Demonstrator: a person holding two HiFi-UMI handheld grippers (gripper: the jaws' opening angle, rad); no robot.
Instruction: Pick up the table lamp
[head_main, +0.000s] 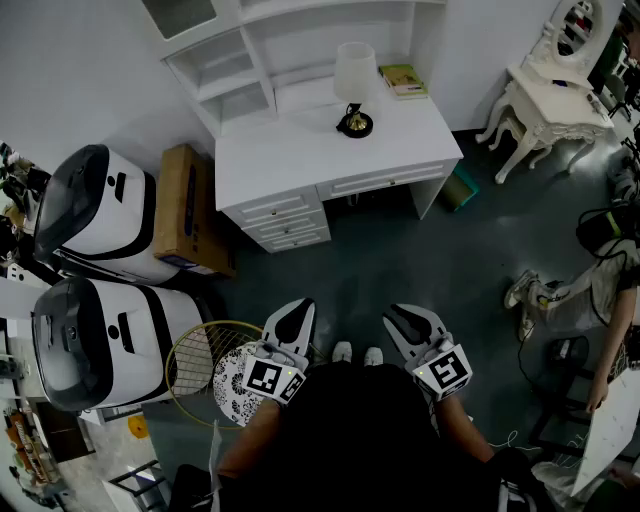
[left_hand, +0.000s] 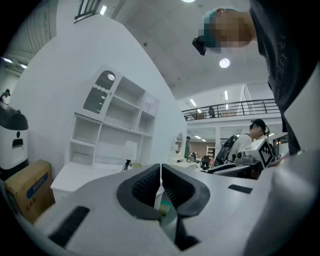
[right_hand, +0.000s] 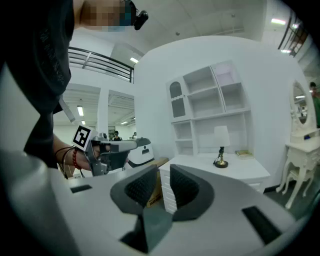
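Observation:
The table lamp (head_main: 354, 76), with a white shade and a dark, brassy base, stands upright on the white desk (head_main: 300, 150) at the top of the head view. It also shows small and far off as the lamp (left_hand: 130, 149) in the left gripper view and the lamp (right_hand: 221, 137) in the right gripper view. My left gripper (head_main: 297, 305) (left_hand: 160, 172) is held low near my body, far from the desk, its jaws together with nothing in them. My right gripper (head_main: 396, 311) (right_hand: 164, 175) hangs beside it, jaws a narrow gap apart and empty.
A green book (head_main: 403, 80) lies right of the lamp, under white hutch shelves (head_main: 240, 60). A cardboard box (head_main: 182, 205) and two white machines (head_main: 95, 215) stand left of the desk. A racket (head_main: 200, 362) lies by my feet. A white dressing table (head_main: 555, 95) and a person (head_main: 610, 290) are at right.

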